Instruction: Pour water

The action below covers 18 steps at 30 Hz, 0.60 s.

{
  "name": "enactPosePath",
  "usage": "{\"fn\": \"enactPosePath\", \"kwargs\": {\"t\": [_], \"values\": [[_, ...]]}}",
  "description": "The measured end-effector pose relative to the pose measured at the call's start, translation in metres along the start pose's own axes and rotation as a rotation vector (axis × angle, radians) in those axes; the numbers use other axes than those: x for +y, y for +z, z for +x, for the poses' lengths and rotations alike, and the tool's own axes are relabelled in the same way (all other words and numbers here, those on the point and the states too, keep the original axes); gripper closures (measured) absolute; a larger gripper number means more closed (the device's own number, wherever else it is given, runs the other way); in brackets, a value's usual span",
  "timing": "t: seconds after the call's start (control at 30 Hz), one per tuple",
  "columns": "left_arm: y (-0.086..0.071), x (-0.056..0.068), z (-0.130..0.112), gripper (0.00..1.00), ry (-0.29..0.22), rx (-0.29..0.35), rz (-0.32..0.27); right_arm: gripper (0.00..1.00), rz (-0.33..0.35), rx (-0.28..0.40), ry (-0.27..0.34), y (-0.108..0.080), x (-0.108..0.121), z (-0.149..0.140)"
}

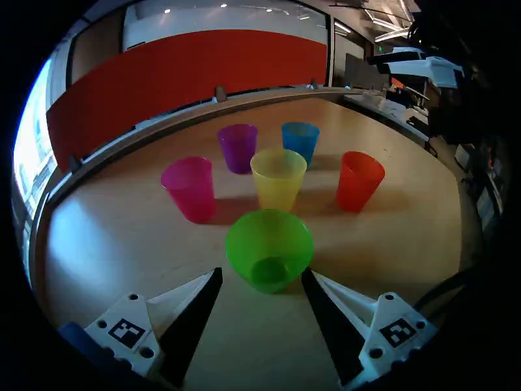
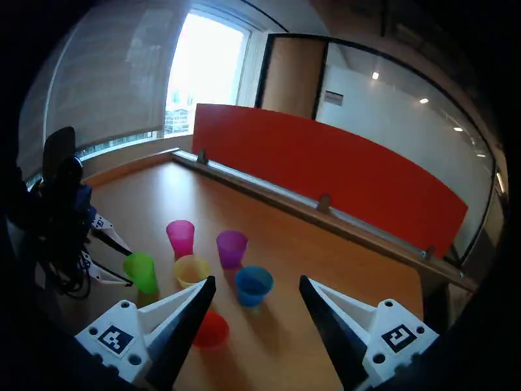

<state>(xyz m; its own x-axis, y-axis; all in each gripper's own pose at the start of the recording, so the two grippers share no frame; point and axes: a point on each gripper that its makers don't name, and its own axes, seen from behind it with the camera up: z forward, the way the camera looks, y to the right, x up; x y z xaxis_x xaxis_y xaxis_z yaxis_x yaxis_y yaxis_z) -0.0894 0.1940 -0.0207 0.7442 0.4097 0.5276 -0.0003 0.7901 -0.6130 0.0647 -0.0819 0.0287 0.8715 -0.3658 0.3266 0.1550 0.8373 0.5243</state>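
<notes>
Six plastic cups stand upright on the wooden table (image 1: 117,234). The green cup (image 1: 269,247) is nearest in the left gripper view, just ahead of my open left gripper (image 1: 262,277), whose fingertips flank its base without touching. Behind it stand the yellow (image 1: 278,177), pink (image 1: 190,188), purple (image 1: 238,146), blue (image 1: 300,140) and red (image 1: 359,179) cups. My right gripper (image 2: 256,281) hangs open above the table, over the blue cup (image 2: 253,285). The red cup (image 2: 211,329) is partly hidden by its left finger. The right gripper view also has the left gripper (image 2: 129,268) beside the green cup (image 2: 141,272).
A red partition (image 2: 338,163) runs along the table's far edge. The hand holding the left gripper (image 2: 62,221) is at the left of the right gripper view. Desks and equipment (image 1: 417,72) stand beyond the table's right edge. Bare tabletop (image 2: 286,352) lies right of the cups.
</notes>
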Motion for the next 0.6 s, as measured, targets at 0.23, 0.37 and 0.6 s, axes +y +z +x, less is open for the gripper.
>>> {"fn": "enactPosePath", "kwargs": {"t": [0.23,0.37,0.6], "values": [[0.009,0.001,0.005,0.1,0.008,0.017,0.0,0.0,0.005,-0.011,-0.008,0.002,-0.001,-0.005],[0.013,0.0,0.007,0.1,0.007,0.027,0.003,0.0,0.011,-0.015,-0.006,0.004,-0.003,-0.006],[0.021,-0.002,0.01,0.1,0.0,0.049,0.011,0.0,0.019,-0.028,-0.017,0.007,-0.005,-0.01]]}}
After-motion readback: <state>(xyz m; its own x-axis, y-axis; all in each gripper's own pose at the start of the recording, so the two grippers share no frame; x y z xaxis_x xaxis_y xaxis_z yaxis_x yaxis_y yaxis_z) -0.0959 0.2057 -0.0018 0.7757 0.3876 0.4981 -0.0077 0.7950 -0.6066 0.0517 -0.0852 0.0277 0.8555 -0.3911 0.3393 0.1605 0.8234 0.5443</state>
